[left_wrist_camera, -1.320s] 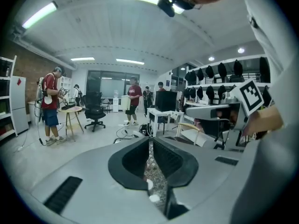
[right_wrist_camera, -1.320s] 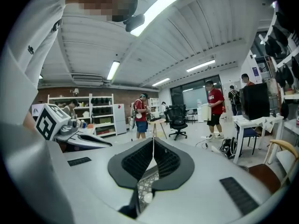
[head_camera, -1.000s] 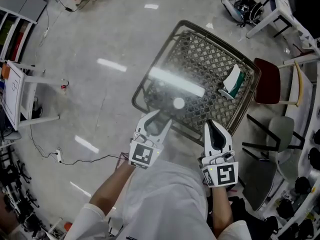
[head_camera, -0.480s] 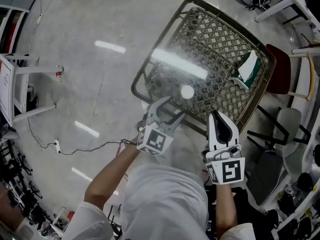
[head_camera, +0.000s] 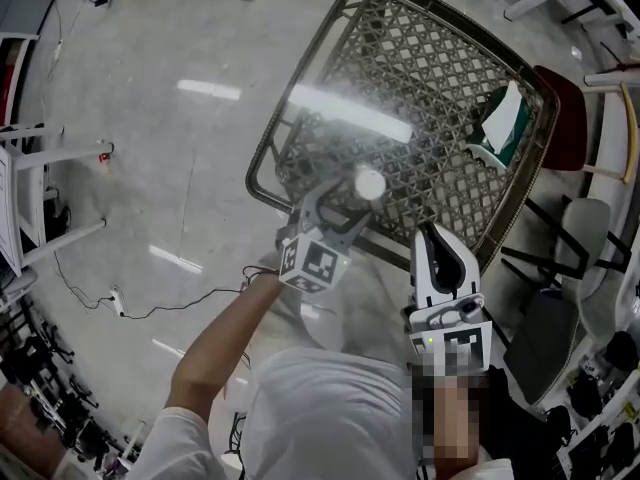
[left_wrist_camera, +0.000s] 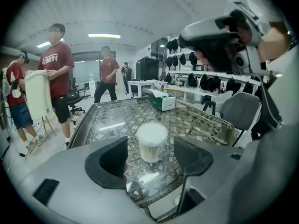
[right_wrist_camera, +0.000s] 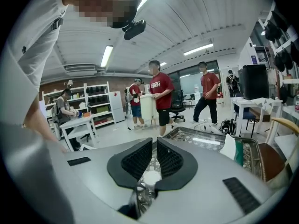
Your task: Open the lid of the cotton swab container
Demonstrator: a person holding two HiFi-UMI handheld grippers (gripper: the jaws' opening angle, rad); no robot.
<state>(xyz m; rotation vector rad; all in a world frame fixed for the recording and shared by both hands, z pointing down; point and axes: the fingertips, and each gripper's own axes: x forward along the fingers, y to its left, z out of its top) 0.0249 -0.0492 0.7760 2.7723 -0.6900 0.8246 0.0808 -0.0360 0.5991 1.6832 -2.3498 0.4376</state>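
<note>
The cotton swab container (head_camera: pixel 370 182) is a small clear tub with a white lid. It stands upright near the front edge of the glass-topped wicker table (head_camera: pixel 300 80). My left gripper (head_camera: pixel 340 209) is just short of it with its jaws opening. In the left gripper view the container (left_wrist_camera: pixel 151 141) stands ahead between the wide-spread pads, and neither pad touches it. My right gripper (head_camera: pixel 433 234) hangs at the table's front edge to the right, shut with nothing in it. In the right gripper view its pads (right_wrist_camera: pixel 140 160) meet, and a white bit of the container (right_wrist_camera: pixel 150 177) shows below them.
A green and white tissue box (head_camera: pixel 497 128) lies at the table's far right. A red chair (head_camera: pixel 572 120) and a grey chair (head_camera: pixel 556 320) stand to the right. Several people (left_wrist_camera: pixel 57 73) stand beyond the table's far side. A cable (head_camera: pixel 150 313) runs across the floor on the left.
My left gripper has moved forward to the container and its jaws have spread wide. The right gripper has stayed shut in about the same place.
</note>
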